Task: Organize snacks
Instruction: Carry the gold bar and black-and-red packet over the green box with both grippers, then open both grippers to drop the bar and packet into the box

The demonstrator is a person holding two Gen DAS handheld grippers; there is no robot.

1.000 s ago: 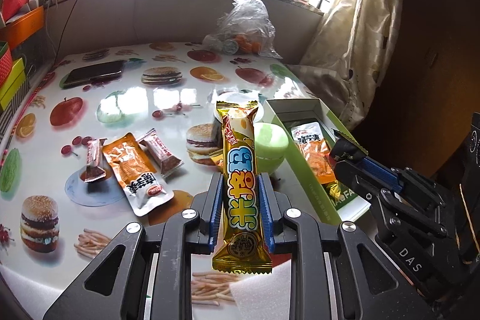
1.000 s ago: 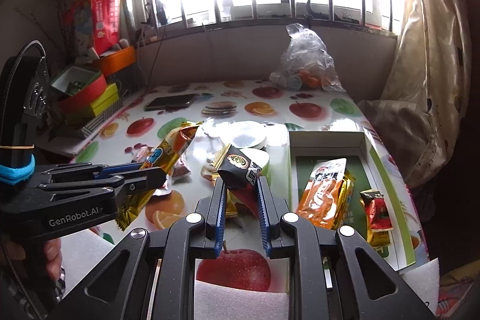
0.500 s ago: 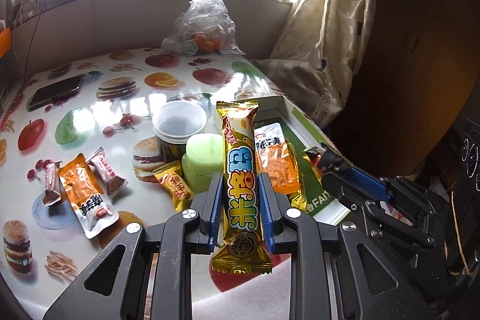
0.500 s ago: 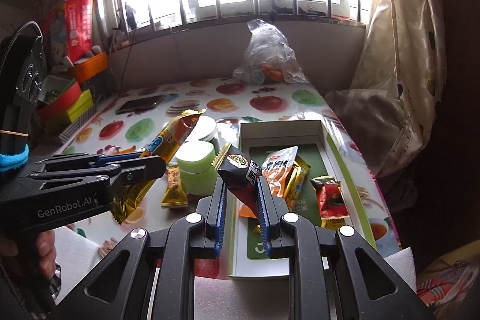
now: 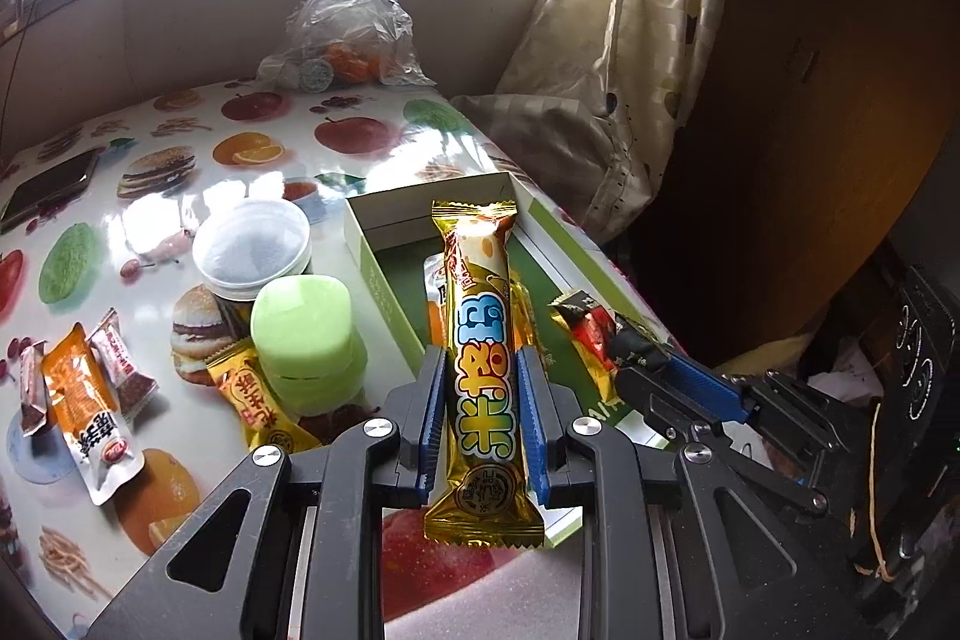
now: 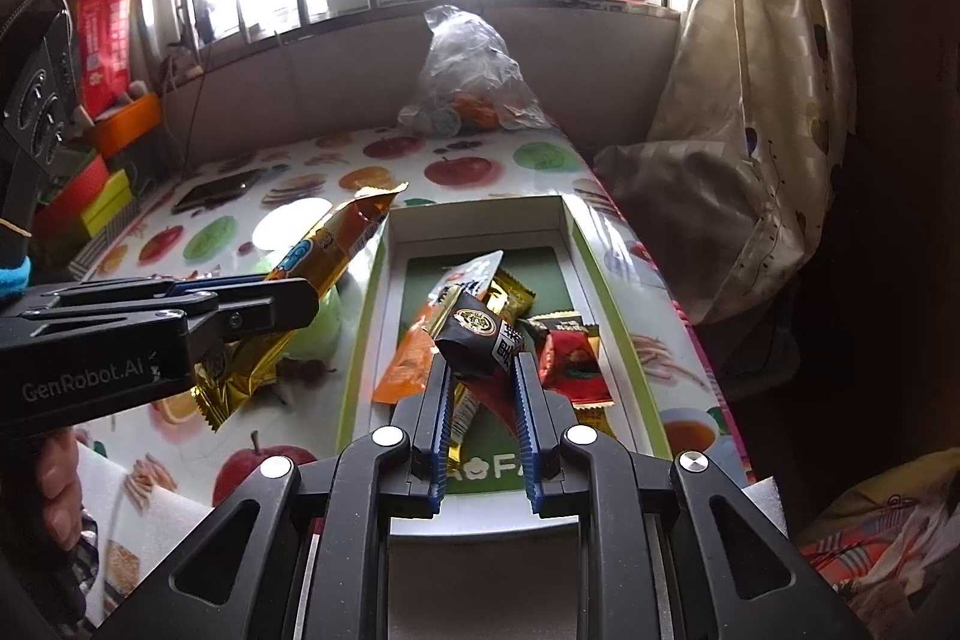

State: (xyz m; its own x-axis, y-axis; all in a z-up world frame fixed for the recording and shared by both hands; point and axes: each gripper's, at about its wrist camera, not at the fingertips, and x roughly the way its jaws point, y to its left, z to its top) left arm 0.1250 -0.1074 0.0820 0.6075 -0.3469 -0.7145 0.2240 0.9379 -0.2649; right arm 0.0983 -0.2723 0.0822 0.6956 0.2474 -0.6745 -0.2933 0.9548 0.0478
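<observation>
My left gripper is shut on a long gold snack bar and holds it above the near end of the green-rimmed box. My right gripper is shut on a black and red snack packet over the box, which holds an orange pouch, gold packets and a red packet. The left gripper with its gold bar shows at the left of the right wrist view. The right gripper shows at the right of the left wrist view.
On the fruit-print table lie loose snacks: an orange pouch, small brown packets, a yellow packet. A green container and a white-lidded tub stand left of the box. A plastic bag and a phone lie farther back.
Both grippers have moved right and forward over the box, each still holding its snack. The loose snacks on the table have not moved.
</observation>
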